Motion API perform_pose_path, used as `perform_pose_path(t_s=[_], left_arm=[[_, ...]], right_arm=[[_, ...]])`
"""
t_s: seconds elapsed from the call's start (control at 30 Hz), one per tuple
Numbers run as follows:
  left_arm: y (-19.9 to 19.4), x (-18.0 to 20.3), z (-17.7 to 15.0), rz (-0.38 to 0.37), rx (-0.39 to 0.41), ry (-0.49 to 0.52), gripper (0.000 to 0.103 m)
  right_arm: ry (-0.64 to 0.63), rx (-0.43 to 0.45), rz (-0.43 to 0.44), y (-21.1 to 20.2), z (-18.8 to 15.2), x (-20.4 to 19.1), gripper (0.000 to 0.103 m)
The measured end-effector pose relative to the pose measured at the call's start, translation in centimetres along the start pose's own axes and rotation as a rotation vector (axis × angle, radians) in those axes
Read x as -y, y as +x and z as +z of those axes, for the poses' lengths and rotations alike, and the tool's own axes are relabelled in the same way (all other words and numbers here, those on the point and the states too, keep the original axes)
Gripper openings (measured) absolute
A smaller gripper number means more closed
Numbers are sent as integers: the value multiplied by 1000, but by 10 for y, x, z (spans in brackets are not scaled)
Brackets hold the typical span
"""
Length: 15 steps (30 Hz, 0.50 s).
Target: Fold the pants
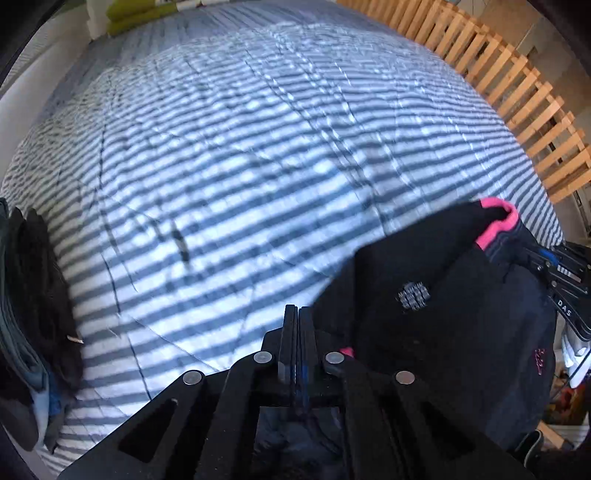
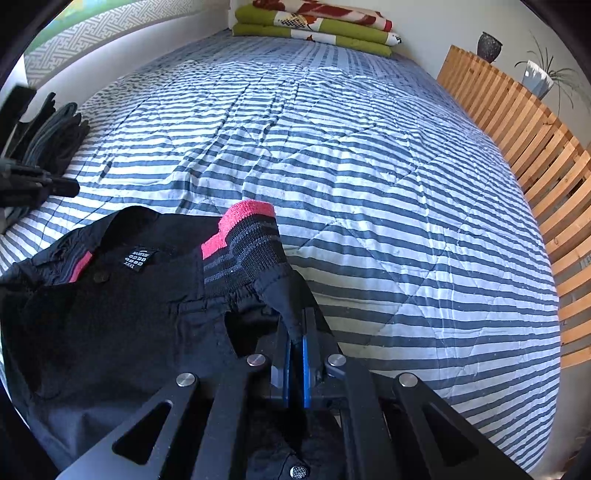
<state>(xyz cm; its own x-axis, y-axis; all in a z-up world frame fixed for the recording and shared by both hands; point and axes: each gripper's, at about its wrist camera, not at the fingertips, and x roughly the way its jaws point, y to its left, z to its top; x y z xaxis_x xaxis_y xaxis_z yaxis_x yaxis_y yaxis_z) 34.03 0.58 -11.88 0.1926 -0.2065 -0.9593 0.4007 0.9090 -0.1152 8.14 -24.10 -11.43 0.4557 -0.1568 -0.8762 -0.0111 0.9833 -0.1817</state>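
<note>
Black pants [image 2: 129, 314] with a pink and grey ribbed waistband [image 2: 243, 240] and a size label lie bunched at the near edge of the striped quilt [image 2: 369, 166]. My right gripper [image 2: 297, 332] is shut on a fold of black cloth just below the waistband. In the left wrist view the pants [image 1: 443, 295] hang at the right, and the right gripper [image 1: 565, 273] shows at their far side. My left gripper [image 1: 297, 314] is shut with nothing between its fingers, just left of the pants. It appears in the right wrist view as the left gripper [image 2: 55, 188], above the quilt.
A stack of dark folded clothes [image 1: 37, 295] [image 2: 55, 136] sits at the bed's left edge. A wooden slatted rail [image 1: 517, 92] [image 2: 535, 155] runs along the right side. Folded green blankets [image 2: 314, 26] lie at the far end. A vase [image 2: 489, 46] stands behind the rail.
</note>
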Motion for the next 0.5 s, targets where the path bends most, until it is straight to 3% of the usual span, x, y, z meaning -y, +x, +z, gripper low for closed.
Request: perform_pose_path(t_s=[0.1,0.23,0.4,0.47,0.5], left_arm=[[23,21,-13,-19,-107,-8,34],[51,40,-26,45,-156,16,36],[58,55,-35,121,-131,50,37],[58,65,-39,154,-115,102,31],[58,68,-41,145,-110,115,22]], right_arm=[[7,-3,6,0,-2,2,4],[11,-8,4,2,-1,2,4],[0,-2,-1,-1,1,0,4],[3,-1,-1,-1,0,0,4],[4,-1,0,-1,0,1,4]])
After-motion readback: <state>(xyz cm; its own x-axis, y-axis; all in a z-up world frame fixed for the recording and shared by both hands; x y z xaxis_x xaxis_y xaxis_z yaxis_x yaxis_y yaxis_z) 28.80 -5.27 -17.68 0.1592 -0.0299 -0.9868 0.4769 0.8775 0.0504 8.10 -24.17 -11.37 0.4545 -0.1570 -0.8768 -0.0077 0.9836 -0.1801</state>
